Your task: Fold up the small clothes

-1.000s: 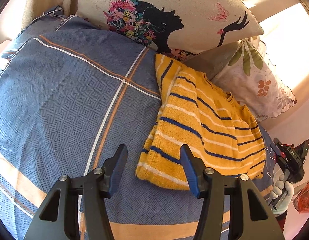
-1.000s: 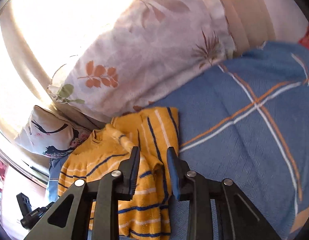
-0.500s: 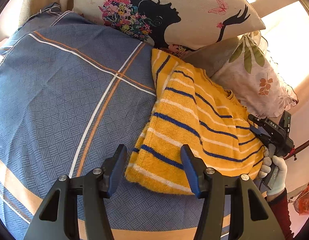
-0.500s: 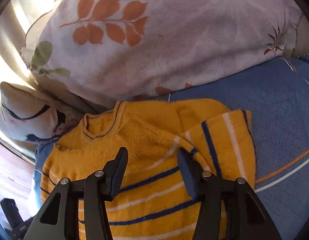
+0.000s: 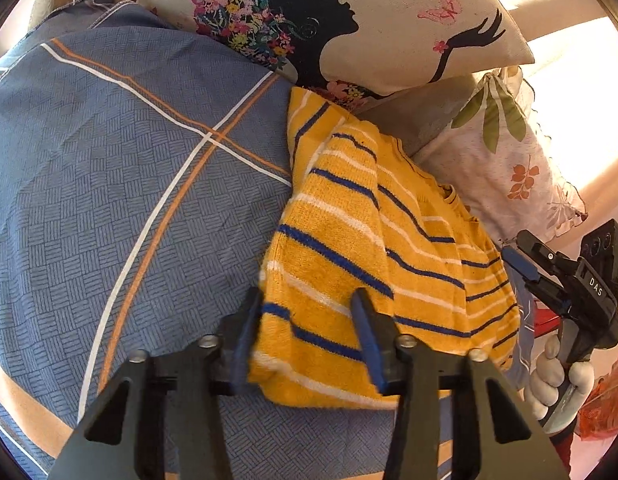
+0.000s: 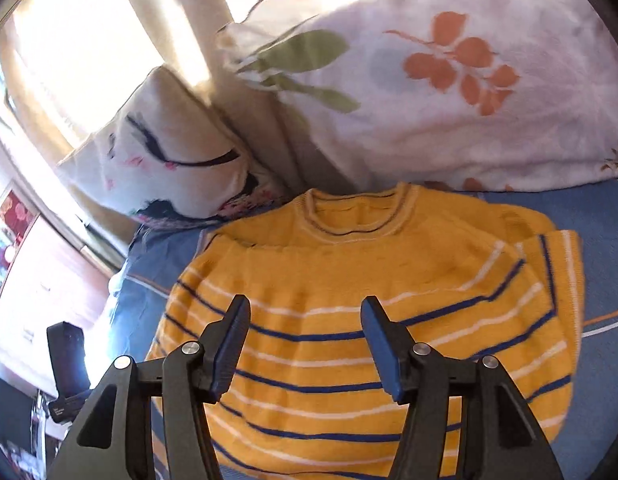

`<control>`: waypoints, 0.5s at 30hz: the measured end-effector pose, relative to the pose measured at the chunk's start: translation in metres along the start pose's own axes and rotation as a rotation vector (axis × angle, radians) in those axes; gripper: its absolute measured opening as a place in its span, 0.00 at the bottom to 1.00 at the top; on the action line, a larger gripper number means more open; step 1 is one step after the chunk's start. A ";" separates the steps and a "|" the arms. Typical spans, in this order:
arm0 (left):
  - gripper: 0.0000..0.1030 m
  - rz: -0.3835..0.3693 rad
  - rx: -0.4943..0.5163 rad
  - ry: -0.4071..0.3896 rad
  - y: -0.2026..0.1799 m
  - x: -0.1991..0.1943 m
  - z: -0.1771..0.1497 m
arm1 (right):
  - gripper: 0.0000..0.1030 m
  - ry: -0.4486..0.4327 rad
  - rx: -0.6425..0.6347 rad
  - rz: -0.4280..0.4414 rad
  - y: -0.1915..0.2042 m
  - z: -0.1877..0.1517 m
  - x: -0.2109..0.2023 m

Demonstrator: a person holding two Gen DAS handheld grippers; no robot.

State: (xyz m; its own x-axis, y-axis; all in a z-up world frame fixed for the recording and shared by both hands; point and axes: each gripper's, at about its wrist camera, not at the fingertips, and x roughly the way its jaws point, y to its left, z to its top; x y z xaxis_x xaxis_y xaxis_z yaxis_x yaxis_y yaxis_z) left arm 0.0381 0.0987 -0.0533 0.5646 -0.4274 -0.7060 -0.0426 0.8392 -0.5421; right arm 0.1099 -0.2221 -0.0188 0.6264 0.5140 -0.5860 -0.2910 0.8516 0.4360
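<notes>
While the yellow striped sweater lies on the blue checked bedspread just below two pillows, we hold both tools over it. Our left gripper has its jaws spread wide, straddling the sweater's near hem corner without pinching it. Our right gripper is also wide apart, empty, above the striped chest, with the collar facing the leaf-print pillow. The pillow with the woman's silhouette sits beside it. One sleeve is folded across at the sweater's right edge.
</notes>
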 end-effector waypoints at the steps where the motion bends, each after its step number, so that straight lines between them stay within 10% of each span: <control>1: 0.30 -0.006 -0.012 -0.005 0.001 -0.001 -0.001 | 0.61 0.028 -0.024 0.021 0.014 0.001 0.009; 9: 0.47 -0.080 -0.094 -0.047 0.001 -0.002 -0.010 | 0.63 0.271 -0.160 0.056 0.103 0.018 0.101; 12: 0.16 -0.095 -0.076 -0.044 -0.004 -0.003 -0.012 | 0.63 0.345 -0.177 -0.008 0.121 0.023 0.136; 15: 0.13 -0.104 -0.081 -0.057 -0.007 -0.004 -0.015 | 0.68 0.399 -0.225 -0.075 0.139 0.023 0.168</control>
State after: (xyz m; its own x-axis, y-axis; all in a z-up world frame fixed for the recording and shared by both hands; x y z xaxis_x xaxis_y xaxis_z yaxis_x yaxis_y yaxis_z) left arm 0.0243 0.0895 -0.0533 0.6152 -0.4887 -0.6187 -0.0465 0.7609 -0.6472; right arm 0.1915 -0.0199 -0.0412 0.3368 0.4121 -0.8466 -0.4329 0.8663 0.2494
